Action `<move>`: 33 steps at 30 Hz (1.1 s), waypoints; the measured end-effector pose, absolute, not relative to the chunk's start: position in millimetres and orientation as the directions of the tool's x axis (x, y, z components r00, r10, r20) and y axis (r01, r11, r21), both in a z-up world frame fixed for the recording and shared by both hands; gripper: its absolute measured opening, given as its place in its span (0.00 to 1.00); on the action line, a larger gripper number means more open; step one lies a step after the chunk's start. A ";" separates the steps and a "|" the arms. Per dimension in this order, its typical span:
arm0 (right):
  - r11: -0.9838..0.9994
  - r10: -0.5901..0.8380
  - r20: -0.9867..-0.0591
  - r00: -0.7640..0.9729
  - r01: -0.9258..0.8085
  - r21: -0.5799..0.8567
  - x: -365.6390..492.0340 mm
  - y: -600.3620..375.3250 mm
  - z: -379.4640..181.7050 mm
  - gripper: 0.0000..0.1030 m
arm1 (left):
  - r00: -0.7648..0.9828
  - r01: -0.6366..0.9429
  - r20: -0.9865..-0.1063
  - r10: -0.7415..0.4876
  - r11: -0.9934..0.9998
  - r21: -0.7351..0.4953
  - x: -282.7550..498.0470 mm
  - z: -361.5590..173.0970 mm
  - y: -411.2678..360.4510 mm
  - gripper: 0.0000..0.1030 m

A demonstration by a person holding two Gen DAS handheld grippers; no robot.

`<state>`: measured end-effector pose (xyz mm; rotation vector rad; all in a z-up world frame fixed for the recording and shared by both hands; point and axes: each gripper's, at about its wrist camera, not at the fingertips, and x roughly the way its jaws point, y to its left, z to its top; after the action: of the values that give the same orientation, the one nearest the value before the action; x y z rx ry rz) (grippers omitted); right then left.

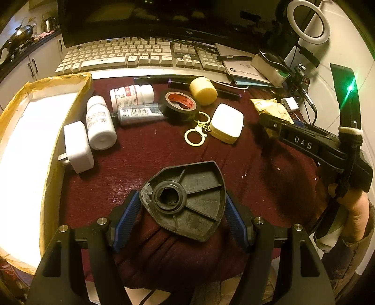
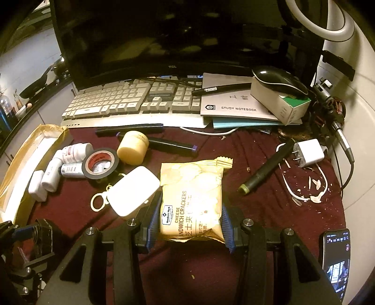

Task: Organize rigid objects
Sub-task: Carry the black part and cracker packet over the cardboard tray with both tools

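— Well, left gripper: clamped on a black ribbed plastic plate with a round hub, blue pads pressed to both its edges, lower centre of the left wrist view, held over the maroon cloth.

— And right gripper: closed on a yellow cracker packet, squeezed between its blue pads, lower centre of the right wrist view. Seen too at the right of the left wrist view, nose buried in the same packet.

— Further up the left wrist view: two white pill bottles lying on their sides, a small tube beside them, a black tape roll touching the tube's end.

— Just right of the tape: yellow jar, then a white square case with gold key rings touching its left edge.

— White plug adapter at centre left, right beside the nearer bottle. Tape-edged white box along the left frame edge.

— Keyboard across the top, below a dark monitor. Lit phone at lower right of the right wrist view.
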<state>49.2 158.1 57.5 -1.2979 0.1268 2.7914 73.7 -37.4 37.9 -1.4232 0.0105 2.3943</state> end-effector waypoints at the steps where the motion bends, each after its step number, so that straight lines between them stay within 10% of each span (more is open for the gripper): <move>1: -0.995 0.019 -0.764 -0.645 -0.087 0.049 49.8 157.1 57.8 0.40 | -0.433 -0.303 -0.851 0.296 -0.937 -0.172 74.0 38.6 -37.7 0.69; 33: -0.993 -0.112 -0.747 -0.655 0.102 0.060 54.2 89.2 76.5 0.39 | -0.523 -0.181 -0.816 0.246 -0.968 -0.175 73.8 67.7 -103.9 0.69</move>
<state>54.2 89.2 76.5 -1.3429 0.0213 2.9698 73.8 -103.9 67.7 -1.3800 -0.1000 2.5447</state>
